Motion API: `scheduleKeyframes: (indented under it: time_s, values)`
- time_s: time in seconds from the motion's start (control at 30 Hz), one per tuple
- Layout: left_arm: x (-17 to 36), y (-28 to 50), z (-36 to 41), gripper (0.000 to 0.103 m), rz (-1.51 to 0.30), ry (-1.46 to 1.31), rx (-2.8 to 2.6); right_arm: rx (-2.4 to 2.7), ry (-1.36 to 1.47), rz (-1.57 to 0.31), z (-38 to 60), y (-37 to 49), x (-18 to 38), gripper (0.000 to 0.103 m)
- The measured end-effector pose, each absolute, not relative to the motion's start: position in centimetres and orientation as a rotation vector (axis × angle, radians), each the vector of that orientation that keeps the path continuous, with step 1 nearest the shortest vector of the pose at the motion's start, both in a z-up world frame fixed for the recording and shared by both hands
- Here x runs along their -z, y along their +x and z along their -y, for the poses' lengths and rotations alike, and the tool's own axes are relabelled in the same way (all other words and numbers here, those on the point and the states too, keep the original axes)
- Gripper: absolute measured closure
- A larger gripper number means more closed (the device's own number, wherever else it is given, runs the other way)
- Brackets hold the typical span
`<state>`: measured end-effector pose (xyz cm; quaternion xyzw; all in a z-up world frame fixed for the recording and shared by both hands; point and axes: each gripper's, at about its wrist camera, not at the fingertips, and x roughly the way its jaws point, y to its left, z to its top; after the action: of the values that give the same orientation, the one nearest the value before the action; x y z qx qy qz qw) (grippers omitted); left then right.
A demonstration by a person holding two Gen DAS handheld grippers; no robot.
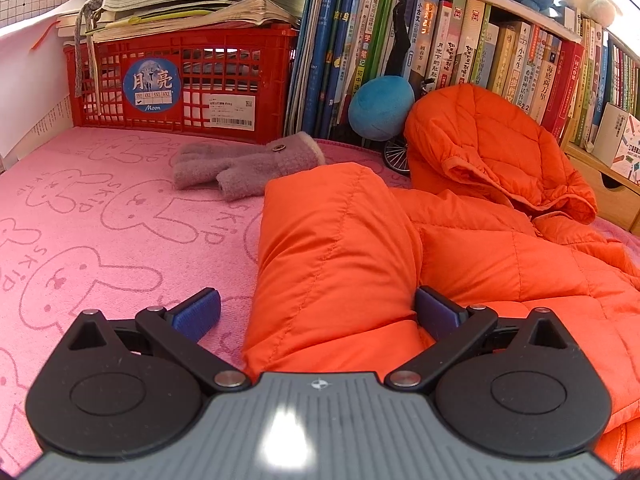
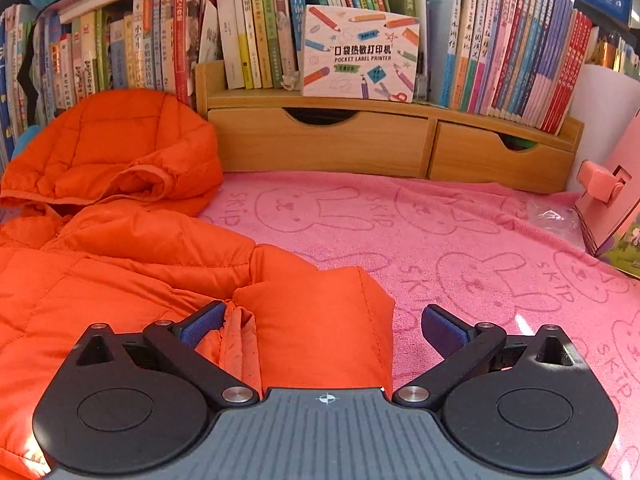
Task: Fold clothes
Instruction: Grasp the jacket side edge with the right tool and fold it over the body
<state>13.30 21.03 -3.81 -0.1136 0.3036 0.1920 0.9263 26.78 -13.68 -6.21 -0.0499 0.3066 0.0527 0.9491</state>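
An orange padded hooded jacket lies on a pink rabbit-print towel. In the left wrist view its sleeve lies folded toward me, and my left gripper stands open with the sleeve's end between its blue pads, which do not squeeze it. In the right wrist view the jacket fills the left side, hood at the back. My right gripper is open over the other sleeve's cuff; the left pad touches fabric, the right pad is over bare towel.
A grey knitted glove lies on the towel behind the sleeve. A red crate under stacked papers, a blue plush ball and rows of books line the back. A wooden drawer shelf and a pink stand border the right.
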Motion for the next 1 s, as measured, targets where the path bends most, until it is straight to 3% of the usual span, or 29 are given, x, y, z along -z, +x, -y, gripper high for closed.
scheduleKeyframes:
  time_s: [0.13,0.23,0.3,0.37,0.5,0.53,0.67,0.8,0.87,1.0]
  values:
    - [1.0,9.3,-19.1,0.001,-0.524,-0.194,-0.387,-0.135,-0.059,-0.454,13.5,21.4,3.3,0.000]
    - [-0.4,7.1,-17.1,0.001,-0.491,-0.198,-0.348,-0.324,0.055,-0.431,13.1,17.3,1.6,0.000]
    - [-0.5,6.2,-16.1,0.001,-0.509,-0.238,-0.278,-0.527,0.177,-0.500,12.5,15.7,1.1,0.009]
    - [-0.1,5.8,-15.5,0.001,-0.540,-0.296,-0.205,-0.708,0.296,-0.621,11.6,15.1,1.4,0.029]
    - [1.5,6.1,-14.5,0.001,-0.613,-0.283,-0.200,-0.812,0.363,-0.781,8.9,14.9,2.9,0.037]
    - [2.0,6.4,-14.3,0.001,-0.635,-0.261,-0.222,-0.790,0.346,-0.797,8.7,15.0,3.4,0.038]
    - [4.1,6.9,-14.8,0.003,-0.704,-0.155,-0.322,-0.722,0.309,-0.819,9.6,15.4,4.4,0.065]
    - [4.6,6.7,-15.6,0.001,-0.703,-0.074,-0.427,-0.615,0.269,-0.808,13.0,15.7,4.9,0.080]
    - [4.7,6.5,-16.7,0.000,-0.709,-0.096,-0.445,-0.563,0.250,-0.800,14.8,15.7,5.3,0.095]
    - [4.9,5.6,-19.0,0.000,-0.717,-0.178,-0.451,-0.487,0.293,-0.807,18.4,15.8,6.0,0.103]
